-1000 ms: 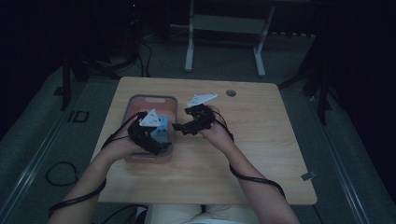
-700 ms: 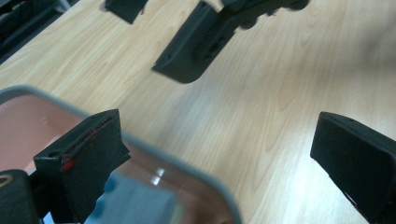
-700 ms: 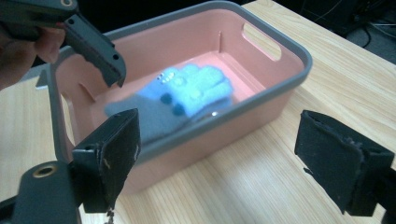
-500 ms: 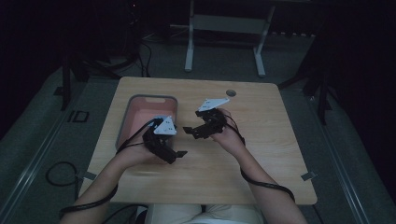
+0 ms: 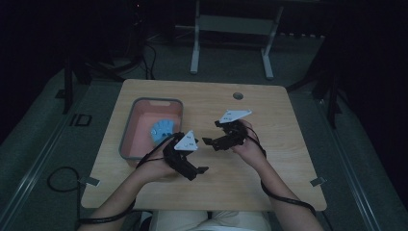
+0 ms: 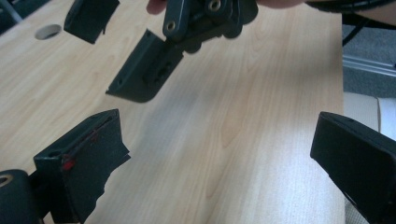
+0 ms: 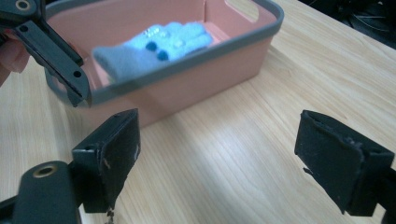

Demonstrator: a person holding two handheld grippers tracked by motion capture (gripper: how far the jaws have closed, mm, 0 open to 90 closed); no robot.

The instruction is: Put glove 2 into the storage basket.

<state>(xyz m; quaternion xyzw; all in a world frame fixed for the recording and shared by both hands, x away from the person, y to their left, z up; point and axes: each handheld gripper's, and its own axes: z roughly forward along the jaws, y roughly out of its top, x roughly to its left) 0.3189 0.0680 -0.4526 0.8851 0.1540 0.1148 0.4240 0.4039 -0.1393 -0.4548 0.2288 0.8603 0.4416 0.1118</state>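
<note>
Both grippers empty over table.
We hold left gripper (image 5: 199, 170) and right gripper (image 5: 208, 141) wide; blue glove (image 5: 161, 130) in pink bin (image 5: 126, 139) at 10 o'clock.

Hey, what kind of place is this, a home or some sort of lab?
Probably a lab or recording room, not a home: a bare wooden table with a cable hole, dark surroundings, cables on the floor, and a metal stand behind.

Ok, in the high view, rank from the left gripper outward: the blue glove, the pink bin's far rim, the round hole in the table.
1. Blue glove: in the pink bin, just beyond the left gripper.
2. The bin's far rim: farther back.
3. Round hole: far edge, to the right.
</note>
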